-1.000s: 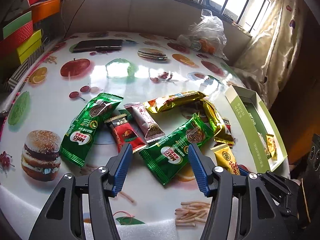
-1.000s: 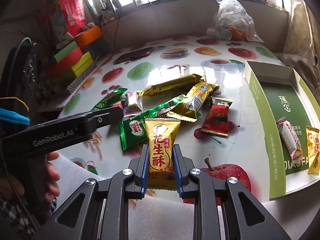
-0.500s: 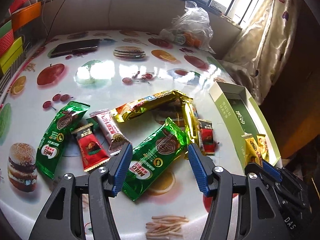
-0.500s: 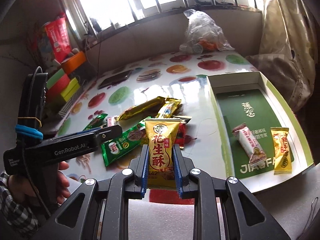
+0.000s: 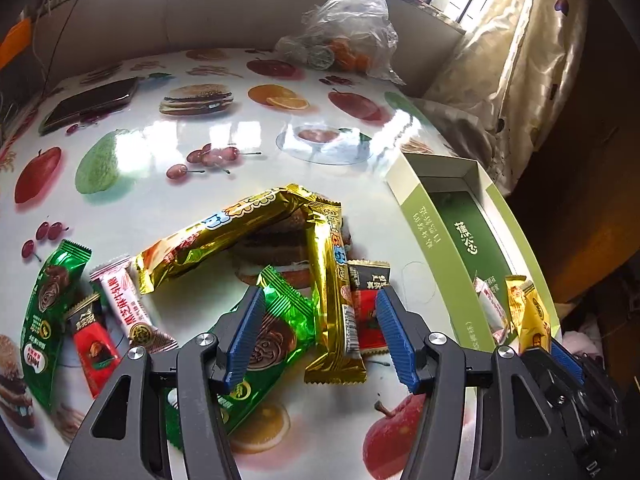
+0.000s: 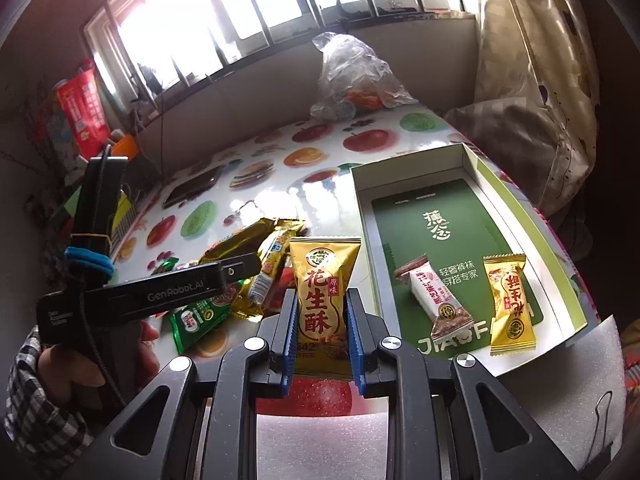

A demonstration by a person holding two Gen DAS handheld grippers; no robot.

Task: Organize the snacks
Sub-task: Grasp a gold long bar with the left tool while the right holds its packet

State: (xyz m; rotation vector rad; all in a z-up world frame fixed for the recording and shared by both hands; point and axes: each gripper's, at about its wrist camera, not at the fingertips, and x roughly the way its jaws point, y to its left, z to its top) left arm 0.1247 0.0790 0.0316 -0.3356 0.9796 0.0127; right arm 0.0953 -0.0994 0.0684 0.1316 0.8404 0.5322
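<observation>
- The right gripper (image 6: 322, 312) is clamped tight on a yellow peanut-crisp packet (image 6: 323, 280), pinched low on its sides so it stands upright and clear of the table; it sits just short of the box's near left corner, probably on its way in.
- The left gripper (image 5: 320, 334) is spread about halfway and holds nothing. Between its fingers, down on the table, lie a green Milo packet (image 5: 276, 332), a gold bar (image 5: 334, 280) and a small red packet (image 5: 368, 304), so one of these is likely the next pick.
- Toward the table's left edge lie another green packet (image 5: 42, 320), a red sweet (image 5: 94, 344) and a pink-white sesame packet (image 5: 128, 312), loose and unsorted.
- A longer gold bar (image 5: 224, 232) leans across the heap's far side.
- The green box (image 6: 568, 280) lies open along the table's right edge; at its near end rest a white-and-brown sweet (image 6: 434, 300) and a yellow packet (image 6: 510, 300), side by side and flat.
- At the far edge sit a dark phone (image 5: 92, 102) and a plastic bag (image 5: 344, 28).
</observation>
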